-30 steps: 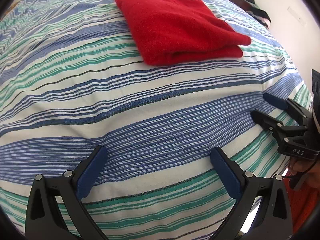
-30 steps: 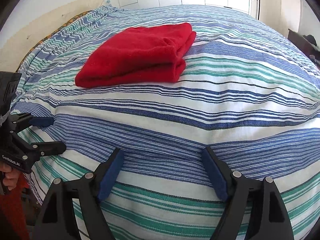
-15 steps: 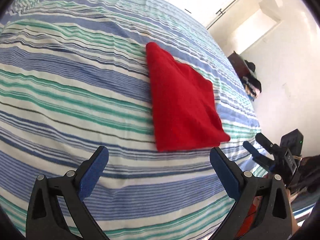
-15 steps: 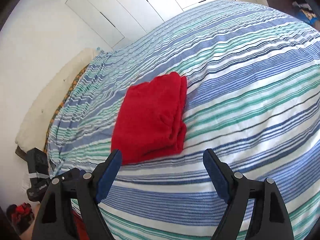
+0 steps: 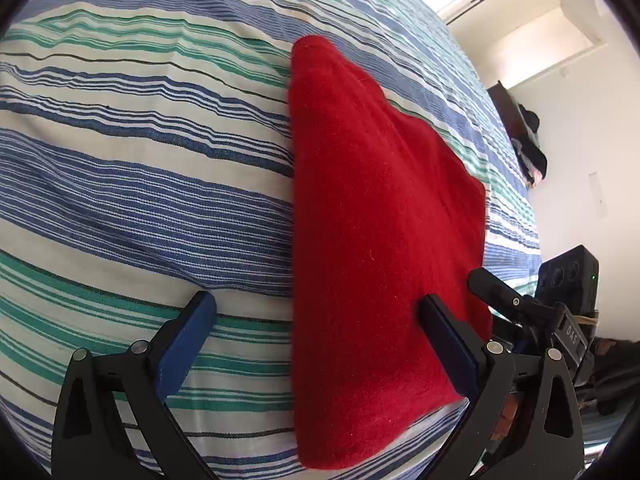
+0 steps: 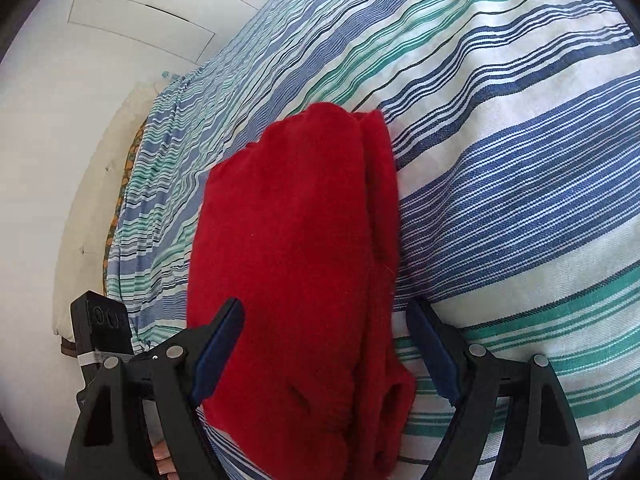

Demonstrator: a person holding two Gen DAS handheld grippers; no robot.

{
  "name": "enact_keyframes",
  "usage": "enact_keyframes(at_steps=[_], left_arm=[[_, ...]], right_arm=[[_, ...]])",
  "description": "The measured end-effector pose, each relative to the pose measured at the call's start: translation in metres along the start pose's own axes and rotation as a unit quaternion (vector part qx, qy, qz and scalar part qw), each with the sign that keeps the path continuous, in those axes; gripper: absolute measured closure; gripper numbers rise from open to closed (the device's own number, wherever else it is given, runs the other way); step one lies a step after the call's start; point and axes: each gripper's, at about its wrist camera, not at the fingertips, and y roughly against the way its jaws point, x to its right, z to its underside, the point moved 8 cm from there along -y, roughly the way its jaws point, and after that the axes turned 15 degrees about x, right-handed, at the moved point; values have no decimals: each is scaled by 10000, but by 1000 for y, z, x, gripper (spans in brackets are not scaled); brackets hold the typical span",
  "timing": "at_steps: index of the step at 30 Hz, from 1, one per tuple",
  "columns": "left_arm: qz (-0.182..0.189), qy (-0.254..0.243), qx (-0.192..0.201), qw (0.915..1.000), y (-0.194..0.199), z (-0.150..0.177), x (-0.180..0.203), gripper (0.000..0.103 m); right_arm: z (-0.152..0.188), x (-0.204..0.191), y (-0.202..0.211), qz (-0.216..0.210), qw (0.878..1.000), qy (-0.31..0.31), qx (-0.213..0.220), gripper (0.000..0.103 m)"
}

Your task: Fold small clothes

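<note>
While both grippers hang over the bed, the scene reads near to far:
Grippers: two; left gripper (image 5: 316,344) and right gripper (image 6: 326,346), jaws spread wide, black frames with blue pads, gripping nothing.
Garment: one red cloth (image 5: 372,248), fuzzy, folded into a thick wedge, lying between both jaws on the bedspread.
Bedspread (image 5: 140,184): one, woven, blue, green and white stripes.
</note>
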Motion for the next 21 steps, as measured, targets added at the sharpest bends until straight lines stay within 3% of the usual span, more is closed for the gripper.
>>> enact_keyframes(at_steps=[1, 2, 3, 5, 6, 8, 16, 21], left_arm=[[143, -36, -50, 9999, -1, 1, 5, 20], [309, -36, -199, 9993, -2, 4, 9, 52], [447, 5, -390, 9982, -4, 8, 13, 66], [388, -158, -428, 9982, 2, 5, 19, 75], [397, -238, -414, 9981, 6, 0, 23, 76], [454, -268, -353, 9980, 16, -14, 31, 78], [815, -639, 527, 9932, 97, -100, 72, 78], [794, -838, 752, 9905, 126, -100, 69, 78]], right_arm=[[0, -4, -2, -83, 10000, -1, -32, 19], [3, -9, -6, -236, 9996, -22, -148, 26], [7, -13, -11, -342, 9989, -3, -330, 41], [15, -15, -19, -31, 9978, 318, -587, 66], [14, -16, -18, 13, 9974, 393, -611, 74], [4, -25, -14, -59, 9978, 410, -516, 79], [-59, -121, 33, -685, 9919, 1016, 344, 80], [-65, -168, 55, -1045, 9817, 1485, 565, 80]])
